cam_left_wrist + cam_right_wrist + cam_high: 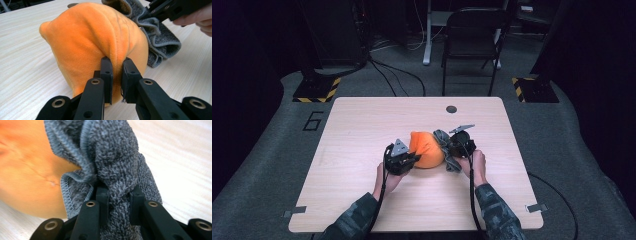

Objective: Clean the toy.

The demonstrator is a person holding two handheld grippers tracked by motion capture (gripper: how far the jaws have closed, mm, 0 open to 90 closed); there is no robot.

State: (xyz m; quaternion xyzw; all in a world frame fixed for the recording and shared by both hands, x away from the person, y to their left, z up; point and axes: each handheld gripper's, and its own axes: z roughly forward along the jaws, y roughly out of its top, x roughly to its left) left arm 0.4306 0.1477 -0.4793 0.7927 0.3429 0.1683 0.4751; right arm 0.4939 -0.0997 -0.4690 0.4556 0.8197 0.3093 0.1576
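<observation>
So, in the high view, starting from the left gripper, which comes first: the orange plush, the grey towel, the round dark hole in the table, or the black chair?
1. Orange plush, pinched in the left gripper jaws.
2. Grey towel, just beyond the plush, on its right.
3. Round dark hole, near the table's far edge.
4. Black chair, on the floor behind the table.

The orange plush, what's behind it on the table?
A crumpled grey towel lies against the orange plush, pinched by the right tool. The plush hides the rest.
</observation>
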